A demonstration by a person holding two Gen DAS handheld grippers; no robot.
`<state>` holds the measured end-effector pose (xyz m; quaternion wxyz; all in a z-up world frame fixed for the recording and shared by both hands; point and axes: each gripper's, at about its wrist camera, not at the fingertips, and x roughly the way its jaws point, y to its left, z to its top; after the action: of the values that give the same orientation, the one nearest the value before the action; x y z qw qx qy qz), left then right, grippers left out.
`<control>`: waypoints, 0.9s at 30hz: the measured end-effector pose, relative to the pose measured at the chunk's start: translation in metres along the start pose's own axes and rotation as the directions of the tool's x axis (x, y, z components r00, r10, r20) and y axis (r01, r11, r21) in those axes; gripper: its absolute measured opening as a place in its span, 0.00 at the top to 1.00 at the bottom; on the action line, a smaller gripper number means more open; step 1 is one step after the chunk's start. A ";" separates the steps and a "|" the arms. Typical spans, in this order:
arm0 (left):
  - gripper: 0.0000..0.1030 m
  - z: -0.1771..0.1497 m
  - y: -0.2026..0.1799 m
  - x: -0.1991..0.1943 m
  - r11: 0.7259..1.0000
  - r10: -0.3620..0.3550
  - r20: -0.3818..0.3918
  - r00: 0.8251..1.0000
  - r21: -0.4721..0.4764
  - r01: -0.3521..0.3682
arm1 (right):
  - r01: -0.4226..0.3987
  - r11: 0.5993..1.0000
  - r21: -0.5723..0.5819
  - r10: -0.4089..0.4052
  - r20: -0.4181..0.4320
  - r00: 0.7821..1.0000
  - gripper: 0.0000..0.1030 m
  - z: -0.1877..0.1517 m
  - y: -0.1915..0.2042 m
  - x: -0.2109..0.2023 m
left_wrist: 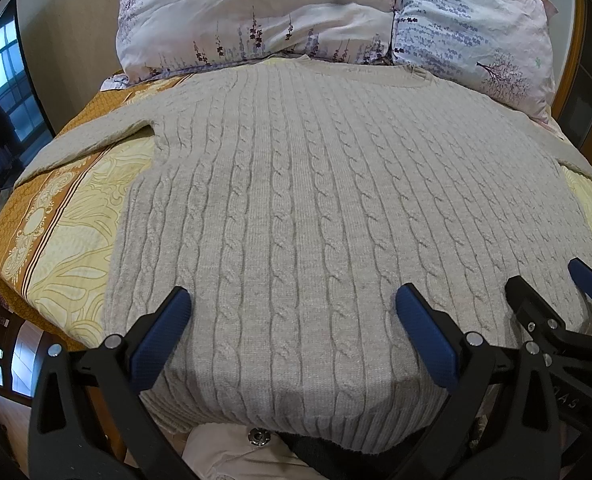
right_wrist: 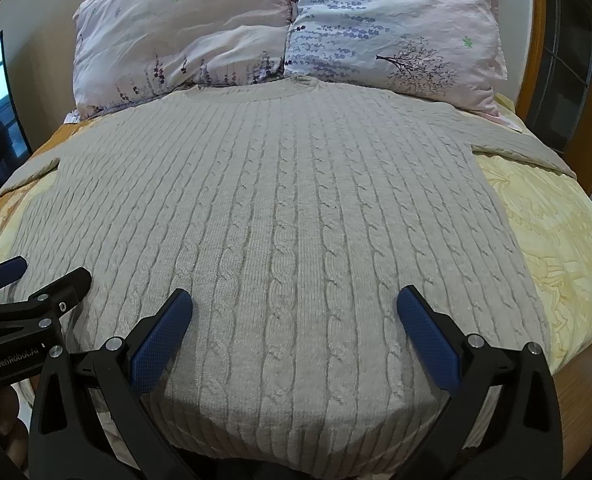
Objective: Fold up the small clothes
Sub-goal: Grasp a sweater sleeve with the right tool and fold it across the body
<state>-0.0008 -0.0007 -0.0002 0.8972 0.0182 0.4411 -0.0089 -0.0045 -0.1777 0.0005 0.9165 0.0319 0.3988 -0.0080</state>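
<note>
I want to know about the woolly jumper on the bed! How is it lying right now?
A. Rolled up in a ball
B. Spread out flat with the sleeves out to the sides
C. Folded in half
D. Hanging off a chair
B: the sweater lies flat on the bed, its neck toward the pillows, with one sleeve stretched out to each side, and both open grippers, left gripper and right gripper, hover at its hem.

Sweater [left_wrist: 315,208] on bed [left_wrist: 68,232]; pillows [left_wrist: 296,12] behind
</note>
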 end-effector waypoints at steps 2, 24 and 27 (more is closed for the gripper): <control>0.02 0.000 0.000 0.000 1.000 0.000 0.000 1.000 0.000 0.000 | -0.004 1.000 -0.005 0.004 -0.002 1.000 0.01 0.000 0.000 0.001; 0.02 0.047 0.003 0.018 0.995 -0.059 0.023 0.998 0.083 0.057 | -0.114 0.965 0.235 0.098 0.077 0.992 0.05 0.081 -0.130 0.010; 0.02 0.063 0.011 0.024 0.991 -0.123 0.022 0.992 0.064 0.122 | -0.096 0.923 0.372 0.074 0.071 0.995 0.18 0.102 -0.185 0.025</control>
<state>0.0637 0.0080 0.0195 0.8996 0.0189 0.4292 -0.0780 0.0795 -0.3689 0.0422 0.9038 0.2233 0.3623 -0.0452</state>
